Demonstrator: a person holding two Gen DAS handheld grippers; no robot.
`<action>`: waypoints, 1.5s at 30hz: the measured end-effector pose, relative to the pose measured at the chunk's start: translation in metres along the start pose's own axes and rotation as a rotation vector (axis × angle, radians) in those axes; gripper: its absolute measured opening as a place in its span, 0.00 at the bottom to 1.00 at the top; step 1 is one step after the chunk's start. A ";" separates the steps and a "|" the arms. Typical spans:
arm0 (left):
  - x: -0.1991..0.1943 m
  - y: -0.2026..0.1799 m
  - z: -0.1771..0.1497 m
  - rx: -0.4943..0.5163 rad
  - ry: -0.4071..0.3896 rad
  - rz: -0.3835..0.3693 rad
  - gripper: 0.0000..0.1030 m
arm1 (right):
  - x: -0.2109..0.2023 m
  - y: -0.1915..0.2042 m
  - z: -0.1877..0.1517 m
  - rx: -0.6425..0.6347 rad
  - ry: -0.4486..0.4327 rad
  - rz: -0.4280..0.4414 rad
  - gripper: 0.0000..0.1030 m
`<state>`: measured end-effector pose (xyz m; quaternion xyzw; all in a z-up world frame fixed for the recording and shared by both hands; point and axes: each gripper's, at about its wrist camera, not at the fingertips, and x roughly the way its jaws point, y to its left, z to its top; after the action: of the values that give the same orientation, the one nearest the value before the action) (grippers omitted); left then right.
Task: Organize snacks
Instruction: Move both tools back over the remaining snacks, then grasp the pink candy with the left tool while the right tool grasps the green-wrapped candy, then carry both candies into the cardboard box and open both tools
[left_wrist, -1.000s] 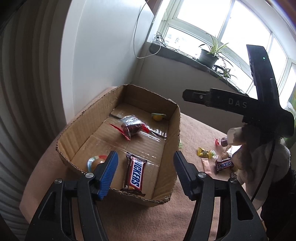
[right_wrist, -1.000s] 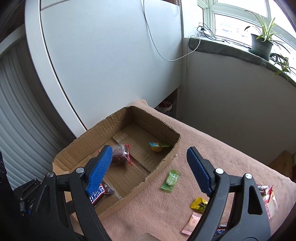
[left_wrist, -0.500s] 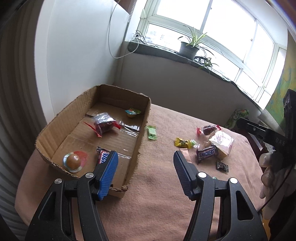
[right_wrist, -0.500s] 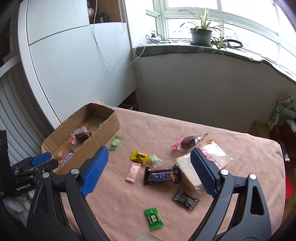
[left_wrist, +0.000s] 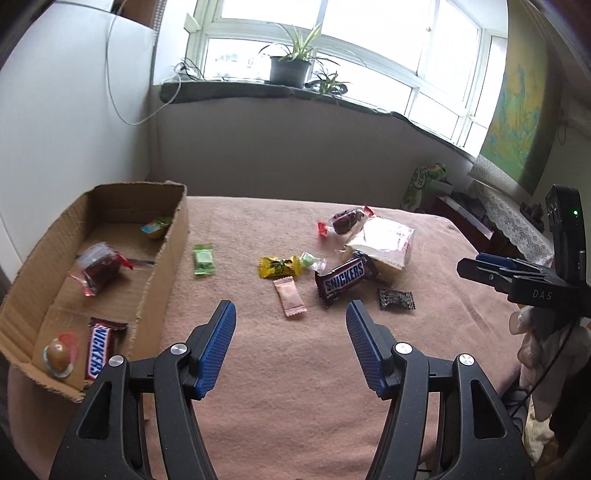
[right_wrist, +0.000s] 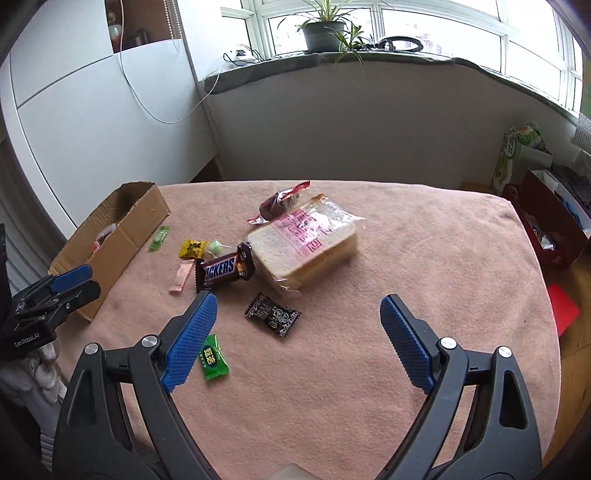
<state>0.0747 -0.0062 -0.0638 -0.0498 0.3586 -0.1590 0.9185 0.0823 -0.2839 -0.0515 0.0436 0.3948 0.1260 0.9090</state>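
Both claws were found spread and empty: left gripper (left_wrist: 290, 341), right gripper (right_wrist: 297, 341). Slippage risk was noted for the flat black packet (right_wrist: 272, 314) on the blanket (right_wrist: 406, 251), wrapper edges being thin.

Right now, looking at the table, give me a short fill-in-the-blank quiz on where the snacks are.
1. The cardboard box holds ____ snacks.
2. The wrapped bread lies on the ____, outside the box.
3. The black packet lies nearest the ____ gripper.
4. The left gripper holds ____.

Missing words: four; table; right; nothing
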 end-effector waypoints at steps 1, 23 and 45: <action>0.006 0.001 0.000 -0.006 0.006 -0.007 0.60 | 0.001 0.001 -0.005 0.002 0.006 0.012 0.90; 0.095 0.000 0.006 -0.008 0.157 -0.004 0.33 | 0.059 0.072 -0.039 -0.167 0.132 0.083 0.66; 0.097 -0.007 0.003 0.041 0.167 0.028 0.17 | 0.070 0.082 -0.047 -0.205 0.158 0.083 0.25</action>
<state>0.1420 -0.0452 -0.1228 -0.0124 0.4314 -0.1572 0.8883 0.0781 -0.1874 -0.1179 -0.0434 0.4481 0.2065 0.8687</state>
